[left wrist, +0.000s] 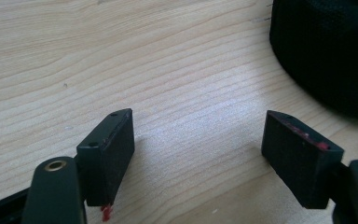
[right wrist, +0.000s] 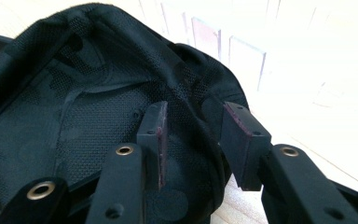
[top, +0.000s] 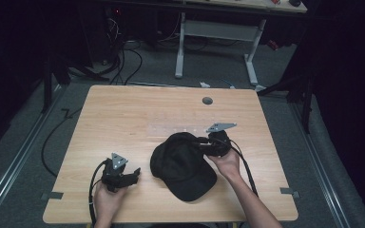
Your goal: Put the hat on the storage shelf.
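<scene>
A black cap (top: pixel 180 164) lies on the wooden table (top: pixel 123 114), brim toward the front edge. My right gripper (top: pixel 203 142) is at the cap's back right rim. In the right gripper view one jaw is inside the cap (right wrist: pixel 74 116) and the other outside, and my right gripper (right wrist: pixel 193 135) is shut on the bunched rim fabric. My left gripper (top: pixel 134 175) rests on the table left of the cap, a short gap away. Its jaws stand wide open over bare wood (left wrist: pixel 198 154), with the cap's edge (left wrist: pixel 326 56) at the upper right.
A grey round plug (top: pixel 207 100) sits in the tabletop near its far edge. A pale taped patch (top: pixel 176 129) lies just beyond the cap. Behind the table stand a white desk frame (top: pixel 216 33) and floor cables (top: pixel 123 61).
</scene>
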`<act>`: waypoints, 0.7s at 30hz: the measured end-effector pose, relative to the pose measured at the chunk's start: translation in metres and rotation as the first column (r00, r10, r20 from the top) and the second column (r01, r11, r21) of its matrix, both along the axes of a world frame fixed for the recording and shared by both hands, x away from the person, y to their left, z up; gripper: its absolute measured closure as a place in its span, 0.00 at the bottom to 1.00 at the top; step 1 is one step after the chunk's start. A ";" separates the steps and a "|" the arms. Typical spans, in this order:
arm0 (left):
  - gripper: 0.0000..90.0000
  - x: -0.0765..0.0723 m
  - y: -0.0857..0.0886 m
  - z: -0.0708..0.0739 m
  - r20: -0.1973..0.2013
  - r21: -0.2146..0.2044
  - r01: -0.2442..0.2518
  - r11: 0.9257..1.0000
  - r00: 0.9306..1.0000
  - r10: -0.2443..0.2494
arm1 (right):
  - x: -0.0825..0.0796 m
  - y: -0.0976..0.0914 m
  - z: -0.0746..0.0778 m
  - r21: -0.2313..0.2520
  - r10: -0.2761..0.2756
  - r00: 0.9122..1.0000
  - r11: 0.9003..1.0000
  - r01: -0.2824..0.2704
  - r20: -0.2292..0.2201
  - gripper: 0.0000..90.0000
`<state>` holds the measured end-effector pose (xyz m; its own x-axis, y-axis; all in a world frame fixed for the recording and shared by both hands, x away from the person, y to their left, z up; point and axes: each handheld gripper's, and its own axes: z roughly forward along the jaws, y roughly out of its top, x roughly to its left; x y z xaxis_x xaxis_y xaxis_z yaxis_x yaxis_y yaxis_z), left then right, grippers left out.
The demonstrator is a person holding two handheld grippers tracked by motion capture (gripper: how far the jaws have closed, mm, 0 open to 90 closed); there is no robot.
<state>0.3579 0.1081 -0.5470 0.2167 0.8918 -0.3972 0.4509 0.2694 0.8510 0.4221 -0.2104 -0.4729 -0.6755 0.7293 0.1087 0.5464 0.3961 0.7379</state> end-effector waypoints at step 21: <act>0.29 0.000 0.000 0.000 0.000 0.000 0.000 1.000 1.000 0.000 | 0.011 0.007 -0.004 -0.053 0.047 0.999 0.998 -0.046 0.001 0.85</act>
<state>0.3578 0.1081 -0.5470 0.2167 0.8916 -0.3975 0.4513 0.2696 0.8507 0.4328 -0.2039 -0.4766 -0.7091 0.7017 0.0693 0.5247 0.4593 0.7168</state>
